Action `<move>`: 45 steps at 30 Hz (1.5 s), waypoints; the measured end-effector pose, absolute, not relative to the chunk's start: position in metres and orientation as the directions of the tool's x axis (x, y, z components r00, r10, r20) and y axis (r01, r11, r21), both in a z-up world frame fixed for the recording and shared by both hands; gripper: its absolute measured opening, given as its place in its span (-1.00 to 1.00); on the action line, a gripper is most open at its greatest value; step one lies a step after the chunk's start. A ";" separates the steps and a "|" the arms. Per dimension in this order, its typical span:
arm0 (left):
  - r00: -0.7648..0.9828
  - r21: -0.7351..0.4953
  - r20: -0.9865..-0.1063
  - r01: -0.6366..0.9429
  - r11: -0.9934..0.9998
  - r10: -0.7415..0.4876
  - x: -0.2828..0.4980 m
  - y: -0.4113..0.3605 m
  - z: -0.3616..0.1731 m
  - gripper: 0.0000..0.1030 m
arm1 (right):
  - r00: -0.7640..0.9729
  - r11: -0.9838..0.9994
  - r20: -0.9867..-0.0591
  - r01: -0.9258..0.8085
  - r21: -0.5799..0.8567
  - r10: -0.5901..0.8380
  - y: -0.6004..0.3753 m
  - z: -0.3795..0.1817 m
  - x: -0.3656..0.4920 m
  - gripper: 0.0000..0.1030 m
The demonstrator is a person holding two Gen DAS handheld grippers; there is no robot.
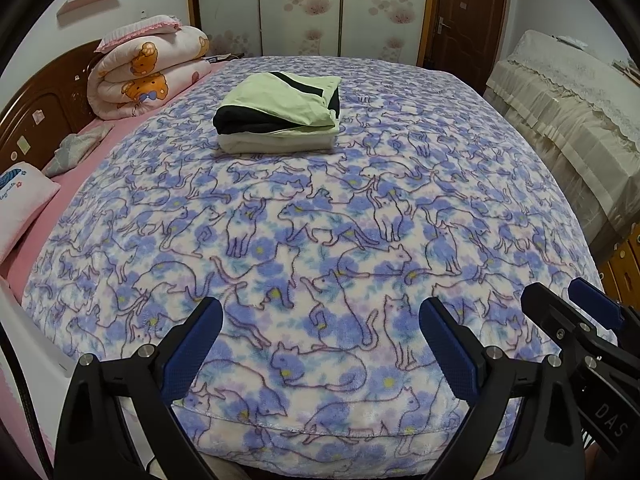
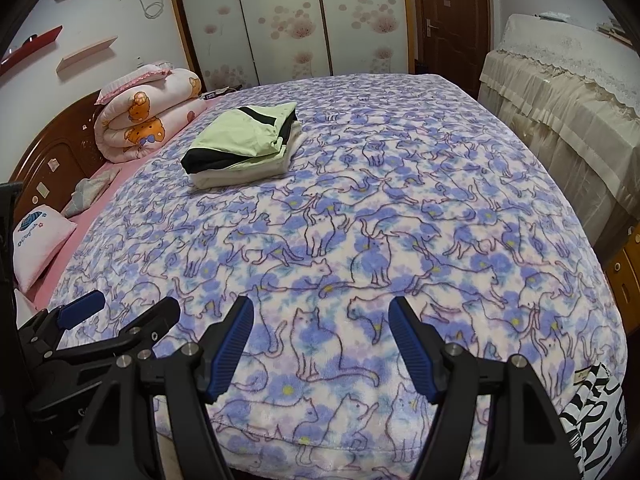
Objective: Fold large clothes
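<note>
Looks pretty much done — the folded stack of pale-green, black and cream clothes [image 1: 278,114] sits far across the cat-print fleece bed [image 1: 320,260], my left gripper [image 1: 320,344] and right gripper [image 2: 320,344] both spread wide, empty.

Left gripper [image 1: 320,344], right gripper [image 2: 321,344]: black plastic frames, blue ribbed finger pads [image 1: 192,354], silver screws, white "DAS" lettering.

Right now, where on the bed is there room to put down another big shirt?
The cat blanket lies bare between the folded clothes stack and both open grippers, left and right, and across to the lace-covered cabinet side. It is crowded by the headboard: rolled quilt, pink pillow.
</note>
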State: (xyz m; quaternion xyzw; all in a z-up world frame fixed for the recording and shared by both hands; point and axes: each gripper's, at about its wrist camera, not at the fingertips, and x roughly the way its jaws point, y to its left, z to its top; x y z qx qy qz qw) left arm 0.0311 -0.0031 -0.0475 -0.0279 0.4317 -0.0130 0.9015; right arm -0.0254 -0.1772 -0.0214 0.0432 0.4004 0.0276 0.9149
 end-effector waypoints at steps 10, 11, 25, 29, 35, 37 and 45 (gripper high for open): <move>0.634 -0.061 -0.772 0.001 0.998 -0.048 0.030 -0.003 -0.046 0.88 | 0.683 0.994 -0.725 -0.022 0.109 0.094 -0.169 -0.019 -0.028 0.37; 0.635 -0.059 -0.771 0.002 0.998 -0.047 0.030 -0.002 -0.046 0.88 | 0.684 0.994 -0.723 -0.023 0.110 0.095 -0.177 -0.019 -0.029 0.37; 0.625 -0.062 -0.778 0.022 0.998 -0.062 0.034 -0.004 -0.048 0.85 | 0.683 0.994 -0.726 -0.011 0.105 0.084 -0.173 -0.019 -0.030 0.37; 0.624 -0.057 -0.779 0.026 0.998 -0.061 0.034 -0.005 -0.049 0.83 | 0.680 0.994 -0.728 -0.012 0.105 0.085 -0.175 -0.019 -0.030 0.37; 0.624 -0.059 -0.779 0.023 0.998 -0.061 0.034 -0.006 -0.049 0.80 | 0.682 0.995 -0.727 -0.010 0.103 0.082 -0.176 -0.021 -0.029 0.37; 0.622 -0.061 -0.780 0.024 0.998 -0.063 0.034 -0.006 -0.049 0.80 | 0.681 0.994 -0.727 -0.010 0.106 0.084 -0.177 -0.022 -0.029 0.37; 0.619 -0.062 -0.782 0.027 0.998 -0.066 0.035 -0.006 -0.051 0.80 | 0.681 0.994 -0.728 -0.011 0.108 0.086 -0.176 -0.022 -0.029 0.37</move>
